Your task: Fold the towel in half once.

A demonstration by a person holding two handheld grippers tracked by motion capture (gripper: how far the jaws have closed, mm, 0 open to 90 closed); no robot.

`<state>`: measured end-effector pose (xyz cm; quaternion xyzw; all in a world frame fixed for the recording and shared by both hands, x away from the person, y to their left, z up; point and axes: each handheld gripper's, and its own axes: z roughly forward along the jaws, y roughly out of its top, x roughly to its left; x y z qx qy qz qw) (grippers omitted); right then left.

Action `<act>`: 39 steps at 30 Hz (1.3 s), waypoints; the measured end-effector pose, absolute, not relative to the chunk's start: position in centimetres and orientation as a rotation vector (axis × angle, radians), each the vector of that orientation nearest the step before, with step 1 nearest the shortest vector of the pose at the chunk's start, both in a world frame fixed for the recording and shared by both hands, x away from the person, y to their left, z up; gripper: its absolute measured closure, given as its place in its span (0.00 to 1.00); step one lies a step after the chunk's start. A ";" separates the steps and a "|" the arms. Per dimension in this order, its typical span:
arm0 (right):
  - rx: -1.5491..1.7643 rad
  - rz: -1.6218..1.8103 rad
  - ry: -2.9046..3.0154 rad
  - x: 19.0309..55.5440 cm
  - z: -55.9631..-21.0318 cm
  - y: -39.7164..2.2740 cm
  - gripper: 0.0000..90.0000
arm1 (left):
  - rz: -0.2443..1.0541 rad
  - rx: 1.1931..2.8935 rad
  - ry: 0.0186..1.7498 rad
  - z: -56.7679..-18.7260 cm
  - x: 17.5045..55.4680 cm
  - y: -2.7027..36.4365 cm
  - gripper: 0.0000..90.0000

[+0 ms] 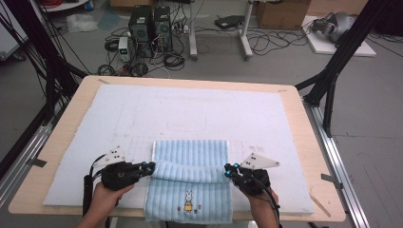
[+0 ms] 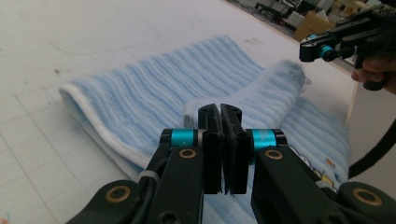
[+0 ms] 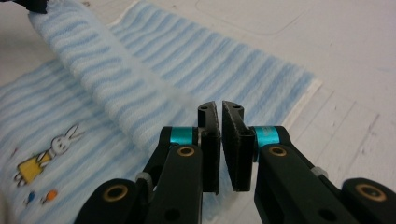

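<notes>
A light blue striped towel (image 1: 190,154) lies on the white mat (image 1: 142,114), and its near end with a rabbit picture (image 1: 188,198) hangs over the table's front edge. A raised ridge of towel (image 1: 189,172) runs across it between my two grippers. My left gripper (image 1: 151,166) is shut on the ridge's left end; in the left gripper view the jaws (image 2: 220,109) pinch the white-hemmed cloth (image 2: 163,79). At the right end my right gripper (image 1: 228,170) is shut, the cloth (image 3: 116,93) running into its jaws (image 3: 218,107).
The wooden table (image 1: 304,142) carries the mat, with bare mat beyond and beside the towel. Black frame legs (image 1: 332,71) stand at both sides. Computers (image 1: 149,28), cables and boxes sit on the floor behind.
</notes>
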<state>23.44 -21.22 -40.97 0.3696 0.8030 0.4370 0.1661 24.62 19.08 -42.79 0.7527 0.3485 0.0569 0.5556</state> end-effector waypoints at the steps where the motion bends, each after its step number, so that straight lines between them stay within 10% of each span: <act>1: 1.055 1.244 2.292 23.1 -41.1 -21.4 0.95 | 0.131 1.787 0.825 -43.0 24.4 19.1 0.96; 6: 1.103 1.232 2.255 22.7 -41.6 -22.3 0.85 | 0.135 1.770 0.902 -43.6 24.7 19.7 0.62; 13: 1.200 1.197 2.161 26.4 -41.4 -21.8 0.72 | 0.163 1.726 0.990 -43.4 27.6 20.9 0.54; 25: 1.290 0.988 2.216 31.3 -43.9 -20.0 0.78 | 0.150 1.821 1.091 -45.1 33.5 18.9 0.62; 29: 1.264 1.008 2.271 32.0 -44.4 -20.2 0.95 | 0.221 1.924 1.056 -45.2 34.0 17.9 0.94; 34: 1.266 1.022 2.255 32.4 -44.4 -20.2 0.94 | 0.266 1.910 1.094 -44.8 35.2 17.6 0.95; 39: 1.276 1.060 2.210 32.4 -44.0 -20.7 0.71 | 0.290 1.883 1.153 -44.9 35.2 18.0 0.56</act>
